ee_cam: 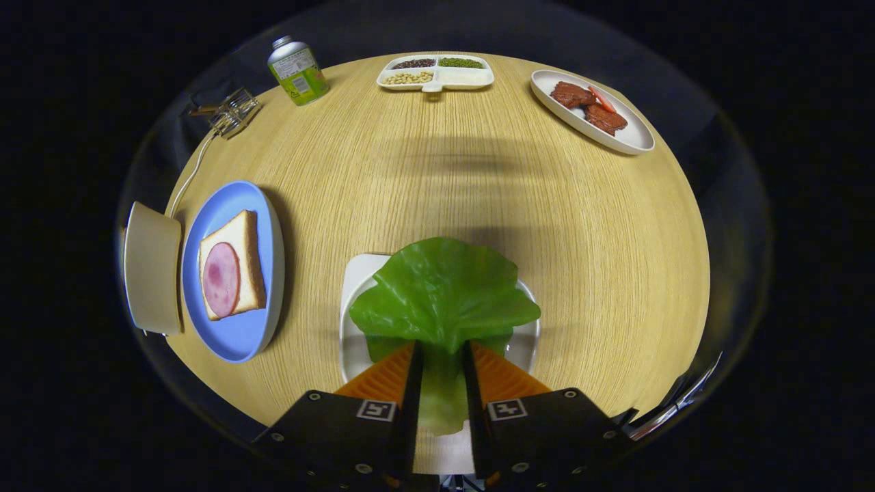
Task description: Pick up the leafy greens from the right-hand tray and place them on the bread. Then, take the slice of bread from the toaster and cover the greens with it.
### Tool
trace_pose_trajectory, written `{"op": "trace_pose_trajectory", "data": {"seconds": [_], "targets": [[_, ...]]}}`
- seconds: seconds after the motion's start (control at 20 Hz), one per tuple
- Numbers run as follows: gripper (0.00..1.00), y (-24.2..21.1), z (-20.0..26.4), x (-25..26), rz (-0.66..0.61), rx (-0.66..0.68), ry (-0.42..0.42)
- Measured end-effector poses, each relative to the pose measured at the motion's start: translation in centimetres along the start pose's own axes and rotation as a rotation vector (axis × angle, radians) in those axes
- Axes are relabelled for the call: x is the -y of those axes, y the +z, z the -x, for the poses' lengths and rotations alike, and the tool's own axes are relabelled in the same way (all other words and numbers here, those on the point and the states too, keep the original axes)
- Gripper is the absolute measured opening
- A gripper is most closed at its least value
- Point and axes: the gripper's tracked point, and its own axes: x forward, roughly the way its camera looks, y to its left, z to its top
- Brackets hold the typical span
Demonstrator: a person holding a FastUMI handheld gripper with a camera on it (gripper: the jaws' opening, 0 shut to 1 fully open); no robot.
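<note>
At the table's left edge stands a beige toaster, partly cut off, its slot and any bread inside hidden. Just beside it a blue plate carries one bread slice topped with one ham round. At the far edge sit one wire rack, one green can, one divided dish and one oval plate of meat. Near the front edge the gripper has its fingers closed narrowly on the stem of the leafy greens, which largely cover the white tray beneath
</note>
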Motion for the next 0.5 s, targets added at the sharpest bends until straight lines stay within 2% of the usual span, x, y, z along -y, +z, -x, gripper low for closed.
{"op": "trace_pose_trajectory", "data": {"seconds": [0.1,0.2,0.3,0.5], "targets": [[0.18,0.1,0.0,-0.1,-0.024,-0.001,0.008],[0.12,0.2,0.1,-0.2,-0.061,-0.005,0.025],[0.08,0.4,0.6,-0.4,-0.095,0.000,0.042],[0.07,1.0,2.7,-1.4,-0.099,0.033,0.078]]}}
